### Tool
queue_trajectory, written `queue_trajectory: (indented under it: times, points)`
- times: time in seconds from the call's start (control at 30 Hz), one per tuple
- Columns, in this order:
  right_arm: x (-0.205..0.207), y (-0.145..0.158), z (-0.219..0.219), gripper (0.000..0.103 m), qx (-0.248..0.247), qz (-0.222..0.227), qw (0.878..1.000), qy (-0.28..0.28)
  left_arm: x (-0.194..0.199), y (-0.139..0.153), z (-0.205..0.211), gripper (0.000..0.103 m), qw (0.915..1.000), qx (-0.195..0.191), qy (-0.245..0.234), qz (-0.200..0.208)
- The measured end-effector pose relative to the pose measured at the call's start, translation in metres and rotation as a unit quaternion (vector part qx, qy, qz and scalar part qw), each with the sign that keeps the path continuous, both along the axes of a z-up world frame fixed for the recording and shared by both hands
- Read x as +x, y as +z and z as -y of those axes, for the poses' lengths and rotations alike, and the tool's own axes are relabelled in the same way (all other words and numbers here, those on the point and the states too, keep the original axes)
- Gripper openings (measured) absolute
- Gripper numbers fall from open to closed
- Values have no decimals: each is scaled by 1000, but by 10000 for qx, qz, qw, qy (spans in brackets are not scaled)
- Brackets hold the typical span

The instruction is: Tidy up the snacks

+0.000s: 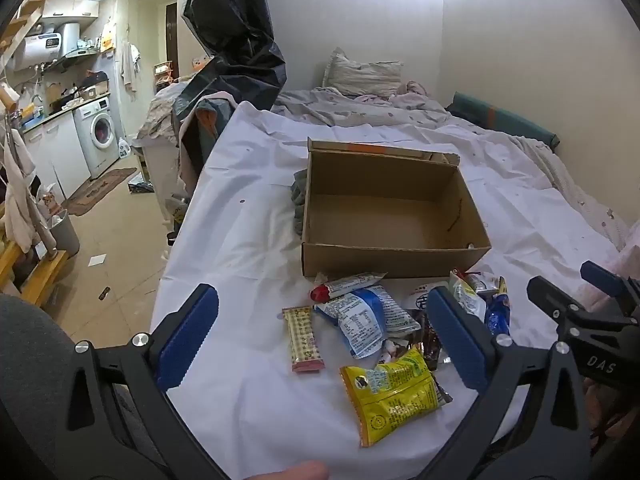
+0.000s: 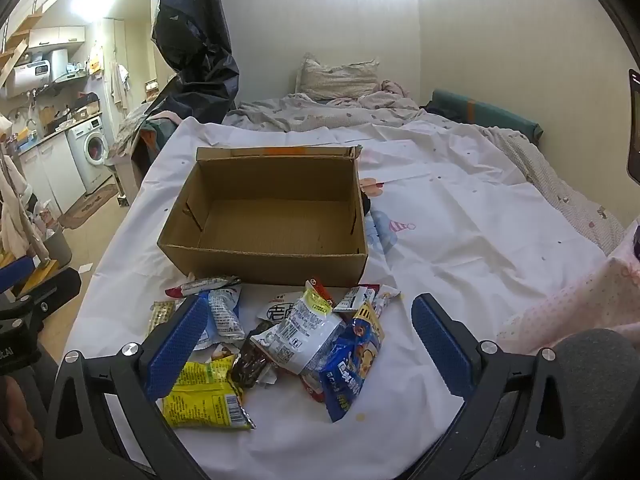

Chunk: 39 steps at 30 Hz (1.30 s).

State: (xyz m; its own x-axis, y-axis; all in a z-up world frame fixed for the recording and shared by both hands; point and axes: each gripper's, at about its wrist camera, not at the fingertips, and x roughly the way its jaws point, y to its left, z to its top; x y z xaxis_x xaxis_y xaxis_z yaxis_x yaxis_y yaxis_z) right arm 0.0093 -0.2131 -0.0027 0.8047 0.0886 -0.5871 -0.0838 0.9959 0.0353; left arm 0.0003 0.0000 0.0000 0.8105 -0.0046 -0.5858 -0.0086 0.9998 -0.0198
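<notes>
An open, empty cardboard box (image 1: 392,216) (image 2: 268,220) stands on the white sheet. A pile of snack packets lies just in front of it: a yellow bag (image 1: 394,390) (image 2: 204,396), a blue-and-white bag (image 1: 360,320) (image 2: 224,312), a tan bar (image 1: 304,338), a white pouch (image 2: 308,332), a dark blue packet (image 2: 352,364) and a red-tipped stick (image 1: 344,286). My left gripper (image 1: 320,344) is open above the pile's left part. My right gripper (image 2: 308,348) is open above the pile's middle. Neither holds anything.
The sheet (image 2: 460,240) covers a bed with a rumpled duvet and pillow (image 1: 360,74) at the back. A black plastic bag (image 1: 236,48) hangs at the back left. The bed's left edge drops to a floor with a washing machine (image 1: 98,132).
</notes>
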Motion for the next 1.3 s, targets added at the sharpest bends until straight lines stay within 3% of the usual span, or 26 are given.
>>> queue_trajectory:
  times: [1.3]
  points:
    - [1,1,2,103,32,3,10000,-8,0,-1,-2,103,10000,-28,55,25]
